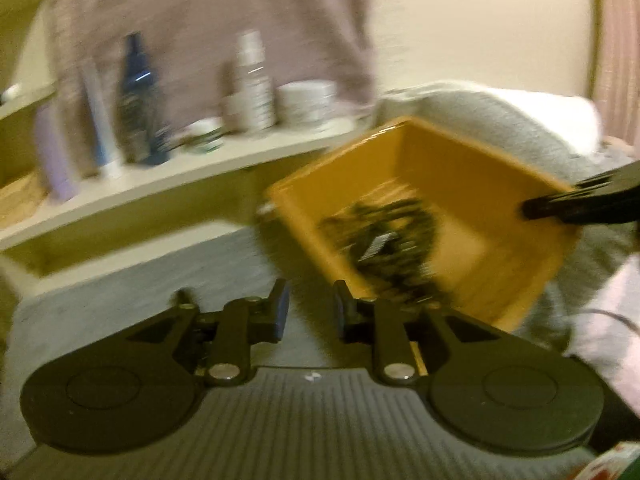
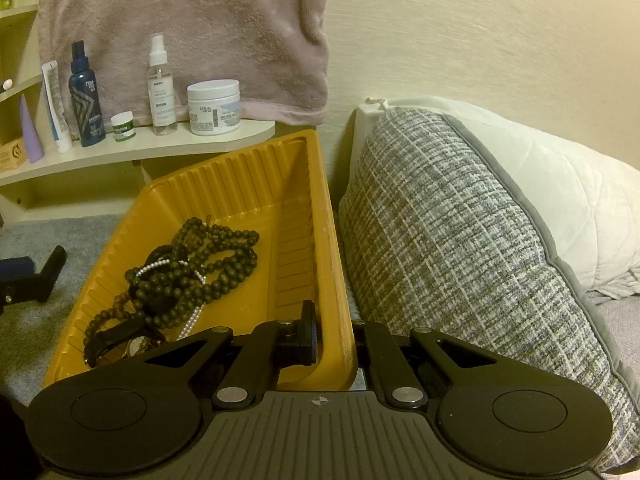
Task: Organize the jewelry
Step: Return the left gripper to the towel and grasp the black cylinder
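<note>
While the right gripper [image 2: 334,340] clamps the near rim of a tilted yellow tray [image 2: 256,184] holding dark bead necklaces [image 2: 200,268] and a watch [image 2: 120,342], the left gripper [image 1: 310,312] hangs beside it over grey carpet [image 1: 140,280], jaws parted and empty.

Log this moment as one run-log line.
right gripper: shut on yellow tray wall | left gripper: open, empty, beside tray | beaded necklaces: in tray

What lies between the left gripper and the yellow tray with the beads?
Only bare grey carpet separates the left gripper from the yellow tray in the right wrist view; the left wrist view is too blurred to add more.
</note>
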Available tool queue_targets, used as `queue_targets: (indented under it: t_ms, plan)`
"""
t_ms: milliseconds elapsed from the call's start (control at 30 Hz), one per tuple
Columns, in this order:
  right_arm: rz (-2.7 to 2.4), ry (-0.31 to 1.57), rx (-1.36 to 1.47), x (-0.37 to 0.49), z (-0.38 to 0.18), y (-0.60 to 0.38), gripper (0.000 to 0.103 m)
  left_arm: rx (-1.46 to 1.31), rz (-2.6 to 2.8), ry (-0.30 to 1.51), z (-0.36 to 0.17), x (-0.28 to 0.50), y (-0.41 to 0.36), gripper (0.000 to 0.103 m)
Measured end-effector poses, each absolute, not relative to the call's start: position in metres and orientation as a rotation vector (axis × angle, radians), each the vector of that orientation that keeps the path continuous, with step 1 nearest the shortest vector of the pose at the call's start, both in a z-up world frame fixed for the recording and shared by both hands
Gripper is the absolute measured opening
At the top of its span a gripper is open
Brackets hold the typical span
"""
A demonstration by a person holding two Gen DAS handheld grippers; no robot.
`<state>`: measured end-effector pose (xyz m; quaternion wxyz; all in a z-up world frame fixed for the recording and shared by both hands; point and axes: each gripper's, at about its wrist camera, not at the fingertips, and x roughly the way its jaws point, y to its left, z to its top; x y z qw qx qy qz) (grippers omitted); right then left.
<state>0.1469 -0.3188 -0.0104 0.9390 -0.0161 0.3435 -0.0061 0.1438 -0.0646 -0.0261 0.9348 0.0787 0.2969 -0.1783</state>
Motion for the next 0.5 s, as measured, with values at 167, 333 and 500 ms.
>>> queue_targets:
  t_ms: [167, 333, 500]
  plan:
    - [-0.015, 0.701, -0.036, 0.147, -0.011, -0.319, 0.004, 0.159, -0.236, 0.642, -0.038, 0.159, -0.037, 0.021]
    - [-0.014, 0.703, -0.039, 0.148, -0.012, -0.319, 0.004, 0.145, -0.175, 0.673, -0.051, 0.176, -0.026, 0.028]
    - [-0.014, 0.703, -0.039, 0.147, -0.012, -0.319, 0.004, 0.139, -0.131, 0.712, -0.067, 0.188, -0.028, 0.029]
